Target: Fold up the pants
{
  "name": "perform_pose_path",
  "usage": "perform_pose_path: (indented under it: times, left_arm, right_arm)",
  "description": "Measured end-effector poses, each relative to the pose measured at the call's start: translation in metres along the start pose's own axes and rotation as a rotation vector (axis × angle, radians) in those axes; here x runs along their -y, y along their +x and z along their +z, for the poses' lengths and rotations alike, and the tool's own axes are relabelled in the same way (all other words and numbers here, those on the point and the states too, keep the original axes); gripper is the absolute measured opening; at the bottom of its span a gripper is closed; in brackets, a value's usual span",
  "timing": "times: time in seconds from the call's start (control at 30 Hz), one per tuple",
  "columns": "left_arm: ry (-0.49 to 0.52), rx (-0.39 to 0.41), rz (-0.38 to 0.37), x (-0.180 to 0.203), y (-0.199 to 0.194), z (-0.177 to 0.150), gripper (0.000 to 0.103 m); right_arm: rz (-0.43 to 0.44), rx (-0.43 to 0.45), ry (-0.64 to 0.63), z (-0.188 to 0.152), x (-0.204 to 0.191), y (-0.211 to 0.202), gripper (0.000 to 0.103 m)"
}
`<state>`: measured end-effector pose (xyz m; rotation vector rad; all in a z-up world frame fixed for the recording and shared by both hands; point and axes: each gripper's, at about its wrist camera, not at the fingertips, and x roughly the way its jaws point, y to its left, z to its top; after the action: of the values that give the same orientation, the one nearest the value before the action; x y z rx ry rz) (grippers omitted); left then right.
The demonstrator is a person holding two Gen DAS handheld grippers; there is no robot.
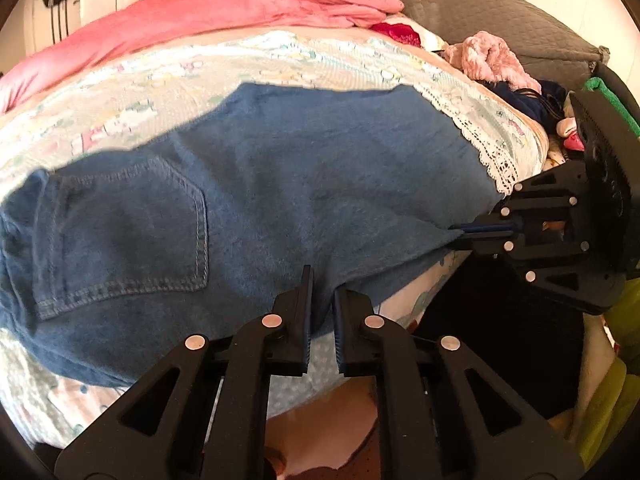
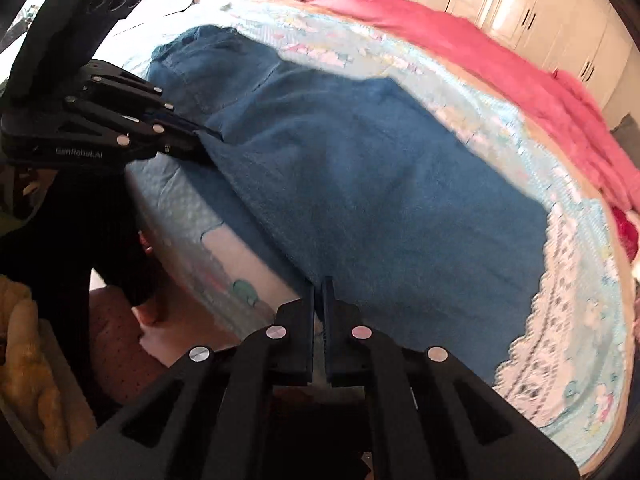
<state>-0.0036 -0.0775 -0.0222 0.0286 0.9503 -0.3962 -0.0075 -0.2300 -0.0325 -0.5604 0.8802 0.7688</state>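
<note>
Two black two-finger grippers pinch the near edge of a pair of blue denim jeans (image 1: 280, 184) that lies spread flat across a pastel floral bedspread with a white lace border (image 1: 496, 160), a pink plush blanket (image 1: 224, 12) bunched behind it. The left gripper (image 1: 322, 280) has its jaws drawn narrow on the hem-side edge below the back pocket (image 1: 128, 236); the right gripper (image 2: 319, 284) is likewise nearly closed on the denim edge further along, towards the leg end. Each gripper also appears from the side in the other's view, its tips closed on the fabric.

Denim like this looks fairly heavy and limp but holds a crease well; it should not slip readily from ridged pads. Grasping at the doubled seam edge, as both do, seems wise: a single layer would sag and drag. Lifting both points together and level should carry the edge over cleanly, whereas uneven lifting would likely skew the fold.
</note>
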Motion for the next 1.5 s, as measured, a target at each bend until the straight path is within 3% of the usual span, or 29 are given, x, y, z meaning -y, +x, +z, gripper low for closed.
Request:
perform_pose_path:
  times: [0.1, 0.17, 0.2, 0.27, 0.33, 0.4, 0.47, 0.53, 0.6, 0.73, 0.8, 0.9, 1.03, 1.23, 1.3, 1.37, 1.43, 1.5]
  left_arm:
    - [-0.005, -0.008, -0.003, -0.001, -0.003, -0.001, 0.005]
    - [0.004, -0.001, -0.004, 0.0, -0.01, -0.002, 0.01]
    - [0.003, 0.006, 0.011, -0.001, -0.016, -0.004, 0.021]
    - [-0.019, 0.03, 0.032, -0.009, -0.028, -0.004, 0.036]
    - [-0.084, 0.079, 0.049, -0.027, -0.047, -0.005, 0.038]
    - [-0.183, 0.142, 0.11, -0.052, -0.067, -0.004, 0.057]
    - [-0.289, 0.185, 0.2, -0.079, -0.083, -0.005, 0.066]
    - [-0.372, 0.192, 0.271, -0.099, -0.089, -0.006, 0.071]
    - [-0.455, 0.177, 0.322, -0.119, -0.089, -0.01, 0.083]
    - [-0.526, 0.153, 0.369, -0.137, -0.078, -0.012, 0.083]
    - [-0.529, 0.148, 0.364, -0.138, -0.069, -0.009, 0.039]
    - [-0.517, 0.165, 0.381, -0.138, -0.067, -0.004, 0.036]
    - [-0.49, 0.194, 0.469, -0.147, -0.078, -0.005, 0.036]
    - [-0.52, 0.18, 0.472, -0.151, -0.079, -0.015, 0.043]
    - [-0.484, 0.221, 0.514, -0.138, -0.094, -0.01, 0.053]
    - [-0.415, 0.264, 0.538, -0.119, -0.109, -0.002, 0.064]
    - [-0.377, 0.267, 0.484, -0.104, -0.109, 0.007, 0.066]
    - [-0.345, 0.243, 0.371, -0.089, -0.097, 0.013, 0.069]
  right_arm:
    - [0.028, -0.003, 0.031, -0.003, 0.0, 0.004, 0.009]
    - [0.066, 0.001, 0.075, -0.007, 0.007, -0.003, 0.02]
    - [0.079, 0.005, 0.093, -0.008, 0.011, -0.007, 0.03]
    - [0.083, 0.042, 0.131, -0.013, 0.021, -0.022, 0.035]
    - [0.075, 0.086, 0.204, -0.02, 0.039, -0.039, 0.042]
    - [0.043, 0.127, 0.29, -0.028, 0.06, -0.054, 0.043]
    - [0.015, 0.146, 0.347, -0.03, 0.077, -0.062, 0.043]
    - [-0.016, 0.156, 0.404, -0.034, 0.092, -0.063, 0.05]
    - [-0.031, 0.15, 0.447, -0.035, 0.1, -0.06, 0.052]
    - [-0.068, 0.103, 0.495, -0.038, 0.11, -0.043, 0.054]
    - [-0.077, 0.071, 0.514, -0.04, 0.112, -0.035, 0.059]
    - [-0.08, 0.028, 0.535, -0.049, 0.112, -0.024, 0.059]
    - [-0.074, 0.024, 0.531, -0.05, 0.111, -0.023, 0.062]
    - [-0.103, 0.007, 0.493, -0.046, 0.101, -0.018, 0.072]
    - [-0.115, 0.028, 0.487, -0.044, 0.098, -0.023, 0.071]
    - [-0.087, 0.112, 0.483, -0.041, 0.096, -0.037, 0.071]
    - [-0.046, 0.17, 0.469, -0.033, 0.092, -0.046, 0.071]
    - [-0.035, 0.155, 0.454, -0.024, 0.088, -0.04, 0.071]
